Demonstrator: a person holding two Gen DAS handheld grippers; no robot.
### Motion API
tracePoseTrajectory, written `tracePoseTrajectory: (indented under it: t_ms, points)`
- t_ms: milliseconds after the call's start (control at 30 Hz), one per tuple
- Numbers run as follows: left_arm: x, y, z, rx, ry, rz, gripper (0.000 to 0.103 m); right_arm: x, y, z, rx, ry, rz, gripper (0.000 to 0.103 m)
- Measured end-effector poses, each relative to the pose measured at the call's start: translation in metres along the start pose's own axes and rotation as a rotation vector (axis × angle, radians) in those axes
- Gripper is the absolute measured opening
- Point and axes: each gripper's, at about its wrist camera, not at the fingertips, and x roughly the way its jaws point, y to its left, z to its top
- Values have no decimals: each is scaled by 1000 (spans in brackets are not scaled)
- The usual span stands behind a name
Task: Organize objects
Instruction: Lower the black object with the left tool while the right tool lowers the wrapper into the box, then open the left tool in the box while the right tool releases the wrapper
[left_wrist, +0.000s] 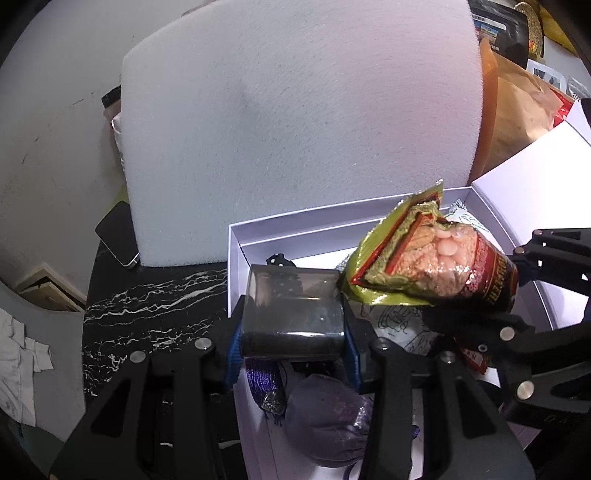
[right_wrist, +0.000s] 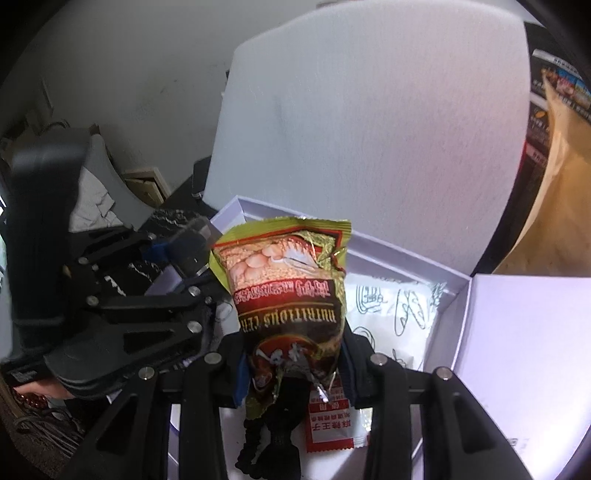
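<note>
My left gripper (left_wrist: 293, 325) is shut on a dark translucent box (left_wrist: 291, 314), held over the left rim of an open white box (left_wrist: 236, 236). My right gripper (right_wrist: 293, 365) is shut on a green and red cereal snack packet (right_wrist: 288, 280), held above the same white box (right_wrist: 458, 288). The packet also shows in the left wrist view (left_wrist: 428, 266), with the right gripper (left_wrist: 517, 280) behind it. The left gripper shows in the right wrist view (right_wrist: 177, 254) just left of the packet.
In the white box lie a white printed pouch (right_wrist: 391, 306), a red sachet (right_wrist: 332, 424), a purple cloth bundle (left_wrist: 325, 417) and a dark tassel (right_wrist: 266, 443). A white foam sheet (left_wrist: 295, 122) stands behind. A phone (left_wrist: 118, 236) lies on the black marble table (left_wrist: 155, 306). Brown bags (left_wrist: 517, 110) sit right.
</note>
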Motion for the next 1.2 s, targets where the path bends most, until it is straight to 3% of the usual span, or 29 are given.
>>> tracePoseTrajectory:
  t_ms: [333,533,600,800,900,967,1133,1200]
  points:
    - [4,3,-2,-1,1,-2,42,1,-4,-4,10,9,-44,40]
    - [3,6,0,-12,-6,-18,43,-2,-4,-3,1,15,-33,51]
    - [1,5,1,-12,-8,-18,43,-5,-5,-3,-1,18,-45,62]
    - [-8,8,3,-1,-24,-20,43,-29,-19,-4,45,-47,-84,63]
    - [-21,8,4,11,-66,25,43,-33,-20,1,59,-90,-95,63]
    - [-27,10,4,14,-82,36,43,-38,-21,2,69,-122,-112,59]
    - [-25,22,3,-26,-63,32,42,-40,-25,2,80,-149,-120,27]
    - [-25,26,4,-34,-63,17,42,-40,-23,2,74,-158,-133,26]
